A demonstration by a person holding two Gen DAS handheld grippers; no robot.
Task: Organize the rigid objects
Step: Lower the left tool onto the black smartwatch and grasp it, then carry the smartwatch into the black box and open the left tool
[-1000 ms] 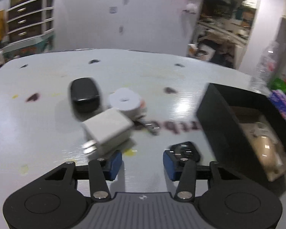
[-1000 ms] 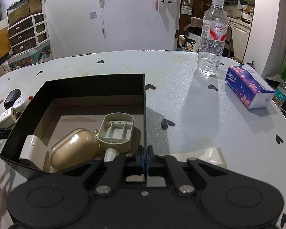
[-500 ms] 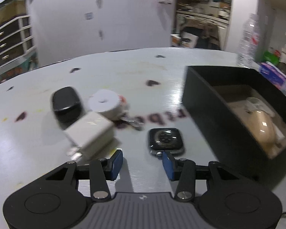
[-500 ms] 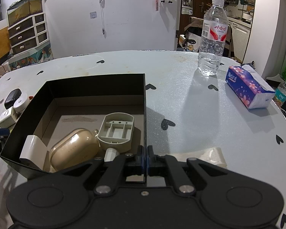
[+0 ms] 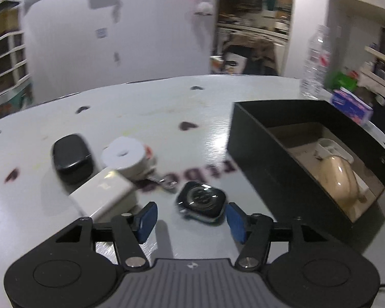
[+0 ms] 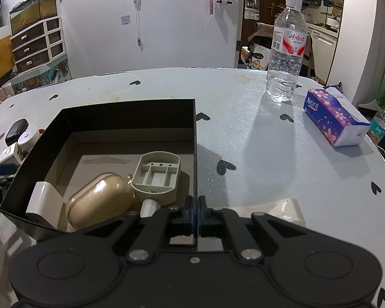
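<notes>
My left gripper [image 5: 191, 222] is open, low over the table. A dark watch body [image 5: 201, 202] lies just ahead of its blue fingertips, apart from them. A white charger [image 5: 104, 195], a white round disc [image 5: 127, 156] and a black case [image 5: 70, 154] lie to the left. The black box [image 5: 267, 164] stands to the right. My right gripper [image 6: 195, 211] is shut on the box's near right wall [image 6: 195, 154]. Inside the box lie a beige case [image 6: 100, 202], a beige tray [image 6: 157, 177] and a white block [image 6: 42, 201].
A water bottle [image 6: 286, 48] and a tissue pack [image 6: 333, 118] stand on the table to the right of the box. A clear plastic strip [image 6: 274, 210] lies by my right gripper. A metal key [image 5: 164, 183] lies near the disc.
My left gripper swung right and came closer to the watch body, which now lies between the lines of its fingertips. The right gripper has not moved.
</notes>
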